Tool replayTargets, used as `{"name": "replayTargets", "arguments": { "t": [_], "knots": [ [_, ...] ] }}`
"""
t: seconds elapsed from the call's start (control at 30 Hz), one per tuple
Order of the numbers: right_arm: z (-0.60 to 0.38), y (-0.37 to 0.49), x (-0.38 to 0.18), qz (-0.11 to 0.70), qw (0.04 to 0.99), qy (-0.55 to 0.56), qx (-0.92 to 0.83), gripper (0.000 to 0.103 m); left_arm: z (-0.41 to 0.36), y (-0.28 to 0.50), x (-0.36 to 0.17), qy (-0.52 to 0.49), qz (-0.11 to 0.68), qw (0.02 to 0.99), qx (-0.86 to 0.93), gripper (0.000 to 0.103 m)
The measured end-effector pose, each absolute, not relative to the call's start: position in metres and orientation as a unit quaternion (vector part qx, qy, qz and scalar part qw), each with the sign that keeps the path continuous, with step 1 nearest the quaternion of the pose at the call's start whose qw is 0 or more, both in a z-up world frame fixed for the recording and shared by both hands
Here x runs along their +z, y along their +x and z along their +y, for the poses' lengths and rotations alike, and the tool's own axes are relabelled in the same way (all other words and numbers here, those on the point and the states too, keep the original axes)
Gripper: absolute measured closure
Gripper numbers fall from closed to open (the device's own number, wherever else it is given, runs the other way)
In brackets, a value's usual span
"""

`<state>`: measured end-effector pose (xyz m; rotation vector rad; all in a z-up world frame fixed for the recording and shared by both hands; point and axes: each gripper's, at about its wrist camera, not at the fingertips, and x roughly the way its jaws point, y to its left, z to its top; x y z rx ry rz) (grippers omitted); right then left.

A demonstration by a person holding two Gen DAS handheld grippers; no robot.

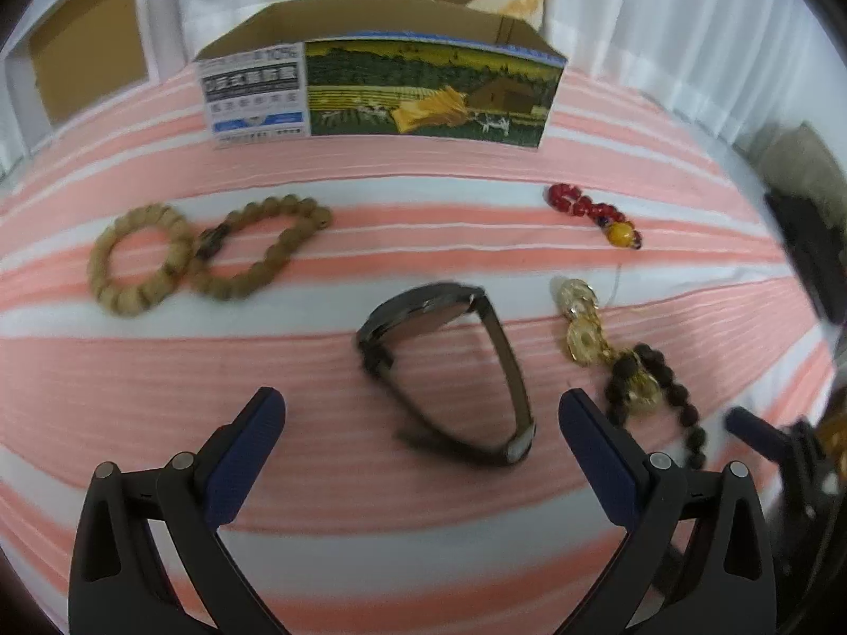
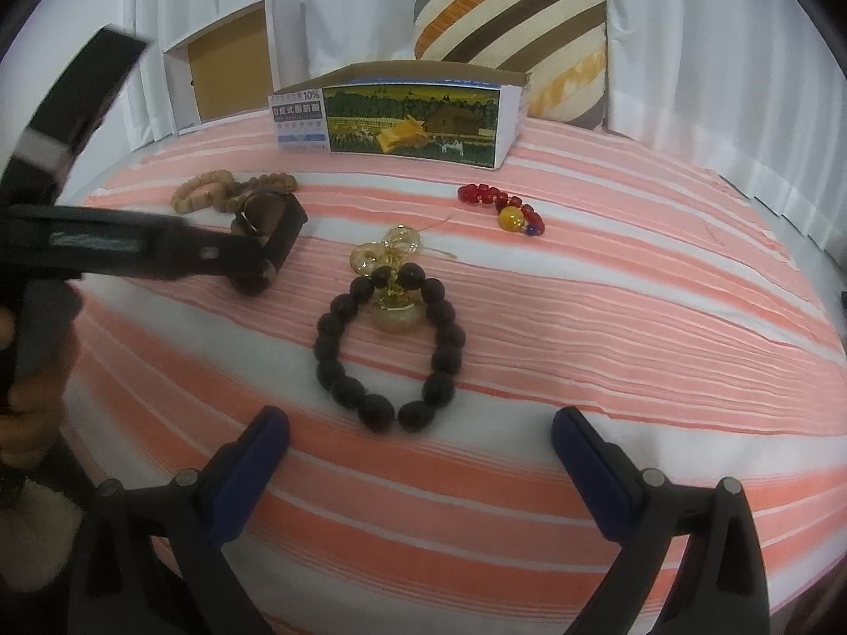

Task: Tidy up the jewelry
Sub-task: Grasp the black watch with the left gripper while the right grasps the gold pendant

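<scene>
Striped bedspread (image 2: 609,317), box (image 2: 402,116) at back. Your tools both wide, empty: left tool (image 1: 421,423) over watch (image 1: 450,365), right tool (image 2: 421,431) before dark bracelet (image 2: 389,349). Risk: gold charm (image 2: 394,312) snags, drags along.

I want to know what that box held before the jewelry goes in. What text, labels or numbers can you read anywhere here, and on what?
"10%": top of the white label panel on the cardboard box, right wrist view.
"0反式脂肪酸": dark band below it, legible only roughly.
Smaller lines on that panel: too small and blurred to read.
Watch: no readable marking.
</scene>
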<state>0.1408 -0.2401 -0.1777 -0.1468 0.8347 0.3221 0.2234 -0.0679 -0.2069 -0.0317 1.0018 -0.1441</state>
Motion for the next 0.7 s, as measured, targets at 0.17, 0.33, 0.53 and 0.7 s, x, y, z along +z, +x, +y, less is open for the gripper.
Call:
{"name": "replayTargets", "arguments": {
  "t": [0.17, 0.33, 0.53, 0.7],
  "knots": [
    [-0.24, 0.141, -0.177, 0.407, 0.896, -0.073, 0.16, 0.001, -0.071, 0.226, -0.21, 0.023, 0.465, 0.884, -0.046, 0.023],
    [-0.241, 0.14, -0.176, 0.411, 0.894, -0.076, 0.162, 0.002, -0.059, 0.216, -0.207, 0.03, 0.446, 0.893, -0.056, 0.053],
    [-0.234, 0.142, -0.174, 0.414, 0.891, -0.08, 0.167, 0.008, -0.048, 0.209, -0.207, 0.031, 0.442, 0.895, -0.056, 0.055],
    [-0.23, 0.145, -0.174, 0.411, 0.892, -0.081, 0.17, 0.012, -0.04, 0.203, -0.209, 0.026, 0.442, 0.895, -0.049, 0.055]
  ]
}}
